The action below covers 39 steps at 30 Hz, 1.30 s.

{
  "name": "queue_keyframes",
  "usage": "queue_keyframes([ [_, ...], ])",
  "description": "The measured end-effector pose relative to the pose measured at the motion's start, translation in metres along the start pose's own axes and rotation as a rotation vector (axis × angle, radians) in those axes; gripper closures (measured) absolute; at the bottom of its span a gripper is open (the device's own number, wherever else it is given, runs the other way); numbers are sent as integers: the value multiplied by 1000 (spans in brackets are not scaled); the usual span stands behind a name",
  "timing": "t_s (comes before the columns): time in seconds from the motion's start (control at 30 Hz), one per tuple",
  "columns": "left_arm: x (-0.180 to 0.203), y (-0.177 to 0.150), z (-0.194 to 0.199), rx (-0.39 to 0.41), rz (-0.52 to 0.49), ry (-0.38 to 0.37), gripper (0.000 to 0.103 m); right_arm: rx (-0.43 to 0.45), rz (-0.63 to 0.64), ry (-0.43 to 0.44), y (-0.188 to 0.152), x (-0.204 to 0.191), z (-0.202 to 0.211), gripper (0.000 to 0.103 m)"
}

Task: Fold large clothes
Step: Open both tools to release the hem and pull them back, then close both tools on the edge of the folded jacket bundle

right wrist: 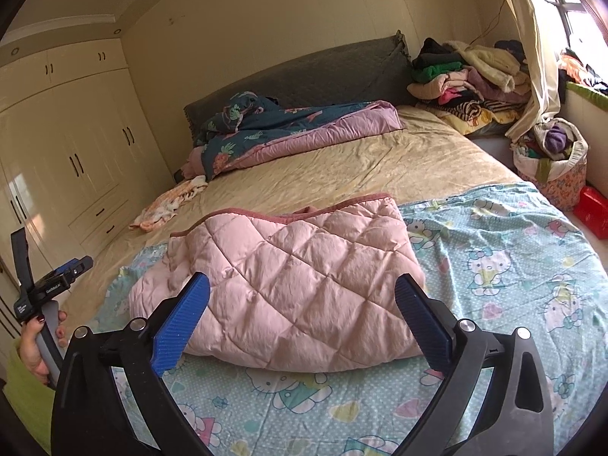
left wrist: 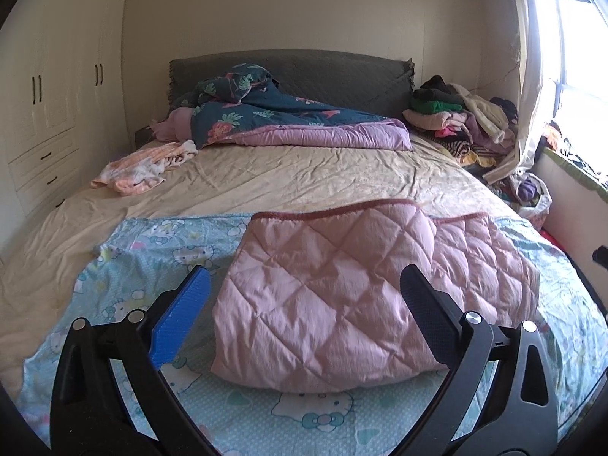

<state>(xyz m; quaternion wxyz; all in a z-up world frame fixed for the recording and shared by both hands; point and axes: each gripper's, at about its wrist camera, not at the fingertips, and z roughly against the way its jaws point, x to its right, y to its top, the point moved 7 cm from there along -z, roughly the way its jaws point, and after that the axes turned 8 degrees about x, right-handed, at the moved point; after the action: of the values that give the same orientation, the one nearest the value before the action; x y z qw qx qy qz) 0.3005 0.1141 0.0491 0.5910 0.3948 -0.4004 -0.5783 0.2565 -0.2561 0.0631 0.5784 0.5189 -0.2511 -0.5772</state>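
Folded pink quilted padded garment point(left wrist: 342, 296) lying on the pale blue cartoon-print sheet point(left wrist: 159, 250) at the near end of the bed, maroon trim at its far edge. Left gripper point(left wrist: 304, 304) and right gripper point(right wrist: 302, 306) both spread wide above it, holding nothing. Best next: check edges for squareness, press the puffy bulk flat, pinch both near corners evenly before any further fold. Only in the right wrist view: a hand point(right wrist: 36, 342) on the other tool's handle, a floral laundry basket point(right wrist: 551, 167), a red box point(right wrist: 592, 211)
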Motion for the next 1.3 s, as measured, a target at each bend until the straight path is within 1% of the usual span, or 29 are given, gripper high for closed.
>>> queue_keyframes([
  [0.17,-1,-15,1,-33,5,-2,9,-3,17,-18,-7,2,3,5],
  [0.33,-5,-31,1,-67,10,0,9,-30,33,-40,-20,6,-1,5],
  [0.5,-16,-51,-5,-111,25,13,9,-78,59,-75,-39,13,-11,5],
  [0.6,-25,-63,-10,-137,34,24,9,-108,52,-85,-50,20,-19,5],
  [0.77,-42,-83,-22,-184,62,35,9,-159,51,-116,-67,33,-37,5],
  [0.83,-48,-92,-28,-205,70,43,9,-172,55,-121,-70,36,-44,5],
  [0.97,-60,-107,-40,-243,87,51,9,-208,72,-156,-76,49,-60,5],
  [1.17,-71,-120,-62,-293,141,17,9,-257,80,-202,-79,71,-88,5],
  [1.3,-79,-122,-79,-309,184,4,9,-290,101,-227,-82,87,-109,5],
])
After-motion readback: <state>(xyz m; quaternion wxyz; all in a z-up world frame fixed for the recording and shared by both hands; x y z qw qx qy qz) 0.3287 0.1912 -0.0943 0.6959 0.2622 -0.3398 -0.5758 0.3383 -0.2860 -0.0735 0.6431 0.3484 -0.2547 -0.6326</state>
